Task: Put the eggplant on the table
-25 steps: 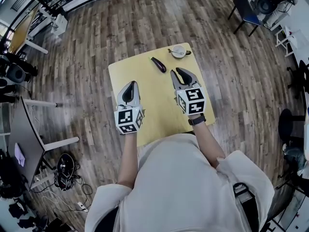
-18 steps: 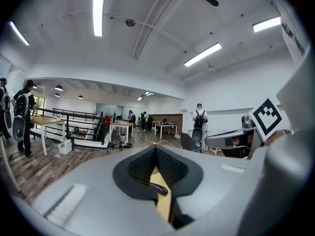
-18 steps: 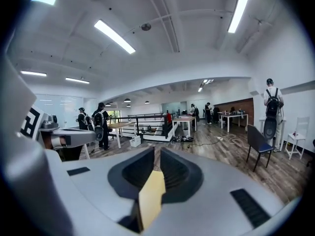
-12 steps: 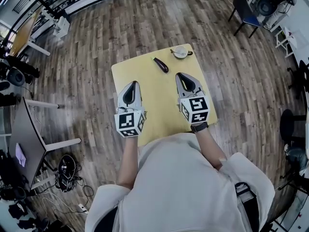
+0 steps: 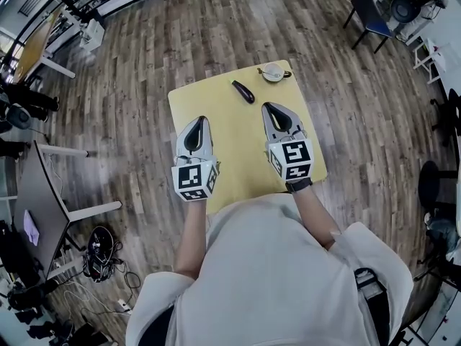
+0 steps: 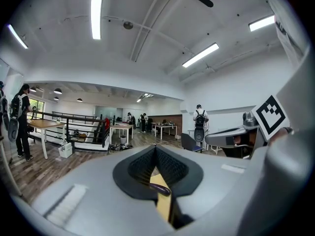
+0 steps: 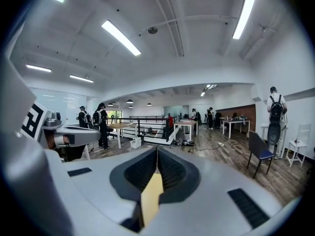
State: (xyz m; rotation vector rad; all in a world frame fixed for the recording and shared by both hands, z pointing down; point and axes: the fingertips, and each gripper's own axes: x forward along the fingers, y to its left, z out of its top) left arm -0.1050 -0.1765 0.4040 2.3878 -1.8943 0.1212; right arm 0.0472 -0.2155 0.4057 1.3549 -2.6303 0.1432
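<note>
The dark purple eggplant [image 5: 243, 91] lies loose on the yellow table [image 5: 238, 150], towards its far side. My right gripper [image 5: 270, 106] hovers just right of and nearer than the eggplant. It is shut and empty, its jaws having just closed on nothing. My left gripper [image 5: 199, 120] is over the table's left part, also shut and empty. In the left gripper view the closed left gripper [image 6: 155, 147] frames a sliver of the eggplant [image 6: 160, 189] on the table [image 6: 163, 208]. The right gripper view shows the closed right gripper [image 7: 157, 149] and only the yellow table [image 7: 151, 198] behind it.
A white bowl [image 5: 273, 72] sits at the table's far right corner. Wooden floor surrounds the small table. A blue chair [image 5: 366, 11] stands far right, desks [image 5: 43, 193] and cables [image 5: 101, 254] at left. People [image 6: 199, 119] stand in the room beyond.
The right gripper's jaws, open a second ago, have closed with nothing between them. The eggplant has stayed on the table.
</note>
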